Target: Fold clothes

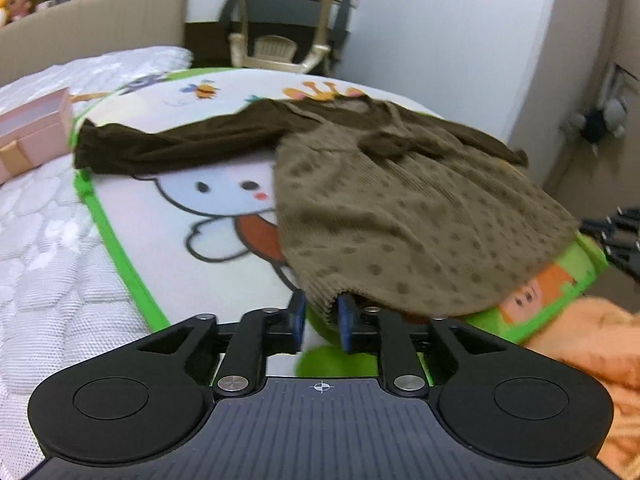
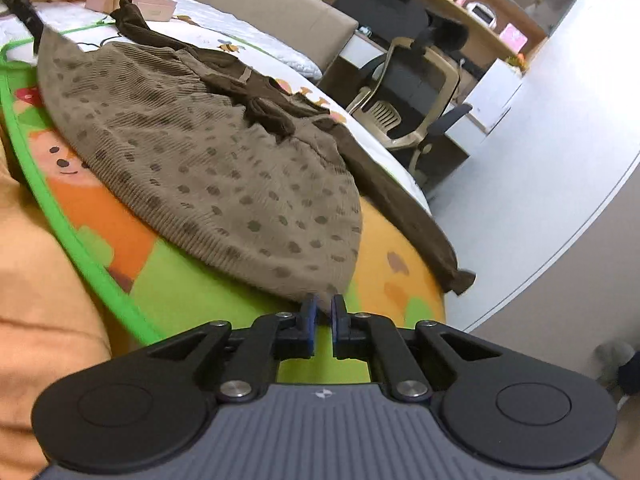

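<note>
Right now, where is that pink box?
In the left wrist view the pink box sits at the far left on the white quilted bed, just beyond the dark sleeve of the brown dress.

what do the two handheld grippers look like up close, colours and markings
Both look alike: the left gripper and right gripper have matte black linkage arms with silver pivot screws, two round black discs at the sides, a ribbed dark grey body, and blue-padded fingers. The left bears a white crosshair mark, the right a small white emblem.

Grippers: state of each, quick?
Left gripper: shut on the dress hem.
Right gripper: shut on the hem's other corner.
</note>
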The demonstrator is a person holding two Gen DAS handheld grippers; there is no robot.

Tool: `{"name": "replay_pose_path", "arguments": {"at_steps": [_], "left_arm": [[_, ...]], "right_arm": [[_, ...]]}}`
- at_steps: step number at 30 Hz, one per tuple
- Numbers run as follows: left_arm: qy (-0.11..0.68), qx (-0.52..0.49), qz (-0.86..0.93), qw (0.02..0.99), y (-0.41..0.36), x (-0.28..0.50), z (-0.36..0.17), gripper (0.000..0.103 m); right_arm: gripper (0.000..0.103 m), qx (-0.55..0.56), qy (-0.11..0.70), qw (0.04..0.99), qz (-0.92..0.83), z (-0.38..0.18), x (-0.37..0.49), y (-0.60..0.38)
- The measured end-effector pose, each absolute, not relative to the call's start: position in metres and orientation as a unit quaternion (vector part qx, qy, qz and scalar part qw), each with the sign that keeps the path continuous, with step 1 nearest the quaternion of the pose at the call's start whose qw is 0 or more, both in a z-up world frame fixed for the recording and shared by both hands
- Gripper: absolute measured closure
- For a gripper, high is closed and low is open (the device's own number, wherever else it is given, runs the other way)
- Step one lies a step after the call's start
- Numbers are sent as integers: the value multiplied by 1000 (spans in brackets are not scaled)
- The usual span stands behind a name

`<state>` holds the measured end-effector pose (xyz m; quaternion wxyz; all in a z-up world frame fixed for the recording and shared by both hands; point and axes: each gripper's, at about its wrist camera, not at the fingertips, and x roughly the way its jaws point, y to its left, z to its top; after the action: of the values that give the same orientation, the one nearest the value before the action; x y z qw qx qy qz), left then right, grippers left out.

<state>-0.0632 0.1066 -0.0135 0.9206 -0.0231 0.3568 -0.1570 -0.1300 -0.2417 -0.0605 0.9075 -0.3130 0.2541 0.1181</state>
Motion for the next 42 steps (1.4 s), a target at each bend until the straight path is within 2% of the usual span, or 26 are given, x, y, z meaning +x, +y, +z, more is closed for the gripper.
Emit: {"name": "replay_pose_path", "arguments": {"at_steps": [1, 2, 3, 4, 5, 7, 8, 9, 11, 13, 15, 20, 22, 25, 26, 28, 29, 32, 38, 42], "left_arm": [[356, -23, -164, 920, 106, -63, -11, 75], [356, -24, -171, 918, 105, -63, -9, 67], [356, -24, -178, 917, 104, -63, -7, 57], [355, -25, -185, 916, 104, -63, -4, 52], [355, -25, -192, 915, 103, -63, -2, 45], [354, -26, -206, 912, 101, -63, 3, 32], [349, -47, -196, 915, 107, -55, 6, 20], [343, -69, -184, 918, 113, -46, 10, 12], [333, -135, -148, 921, 131, -18, 13, 10], [323, -211, -107, 916, 150, 14, 13, 10], [315, -287, -66, 902, 169, 49, 6, 10], [308, -362, 75, 876, 193, 112, -23, 10], [299, -381, 111, 868, 199, 126, -33, 10], [288, -388, 158, 861, 202, 143, -45, 14], [287, -372, 169, 866, 200, 148, -44, 19], [284, -338, 190, 877, 197, 158, -42, 58], [278, -311, 190, 889, 193, 162, -36, 83], [256, -226, 185, 921, 182, 176, -14, 90], [181, -170, 67, 966, 112, 198, 48, 91], [175, -156, -57, 970, 47, 211, 57, 91]], "right_arm": [[86, -306, 252, 910, 118, -57, -130, -245], [81, -298, 247, 914, 122, -52, -129, -247], [70, -288, 241, 918, 127, -46, -129, -250], [59, -273, 234, 923, 137, -39, -127, -251], [54, -257, 227, 928, 148, -33, -124, -251], [33, -232, 215, 932, 177, -22, -111, -245], [28, -222, 211, 933, 191, -17, -101, -240], [20, -211, 207, 933, 206, -11, -90, -234], [13, -190, 211, 930, 234, -4, -60, -217], [0, -165, 223, 926, 255, 2, -23, -195], [0, -119, 241, 925, 268, 5, 15, -173], [0, 80, 333, 884, 317, -16, 108, -140], [0, 101, 347, 878, 314, -33, 129, -128], [0, 82, 351, 883, 300, -57, 139, -113], [0, 77, 351, 884, 300, -62, 139, -110], [0, 74, 344, 886, 302, -70, 135, -108], [0, 76, 338, 888, 302, -74, 133, -109], [0, 92, 331, 890, 300, -78, 131, -110], [0, 116, 341, 873, 328, -79, 141, -117], [0, 164, 340, 865, 332, -77, 145, -135]]}}
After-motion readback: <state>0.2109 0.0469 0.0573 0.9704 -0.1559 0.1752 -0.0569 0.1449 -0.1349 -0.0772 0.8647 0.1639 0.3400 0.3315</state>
